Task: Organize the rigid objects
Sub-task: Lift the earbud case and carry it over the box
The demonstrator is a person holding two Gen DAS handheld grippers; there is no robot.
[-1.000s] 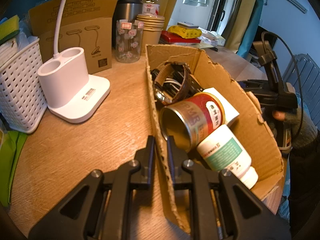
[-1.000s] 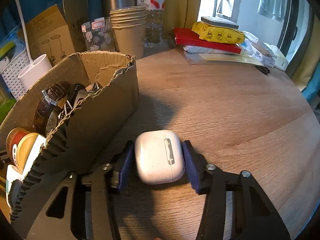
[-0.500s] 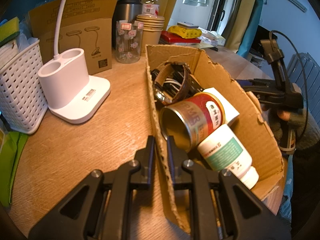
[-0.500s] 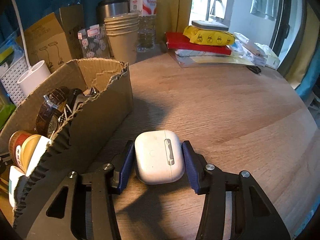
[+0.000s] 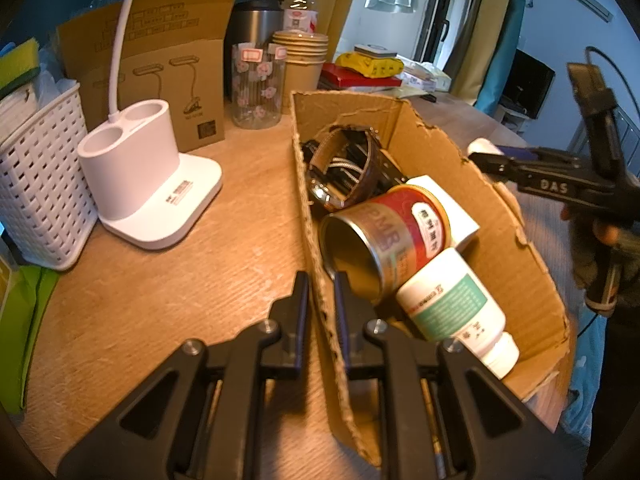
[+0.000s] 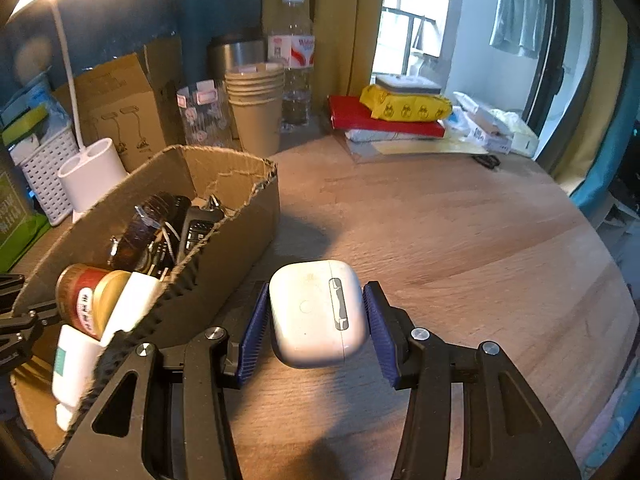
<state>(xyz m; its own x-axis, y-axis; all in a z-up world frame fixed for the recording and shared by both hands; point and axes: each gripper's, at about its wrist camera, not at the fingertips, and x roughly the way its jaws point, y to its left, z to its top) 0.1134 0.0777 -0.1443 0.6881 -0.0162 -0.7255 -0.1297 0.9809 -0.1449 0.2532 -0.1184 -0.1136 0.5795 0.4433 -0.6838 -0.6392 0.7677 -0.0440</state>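
Wooden bench (image 6: 460,240) carries torn cardboard box (image 5: 436,152). Inside box: red-gold tin (image 5: 384,236) on its side, white bottle with green label (image 5: 452,308) beside it, brown-strap watch (image 5: 344,168) toward far end. Left hand-held gripper (image 5: 320,296) pinches box's near wall, pads pressed together on cardboard. Right hand-held gripper (image 6: 316,320) clamps white earbud case (image 6: 316,312) between blue pads, case clear of bench, just beside box's outer wall.
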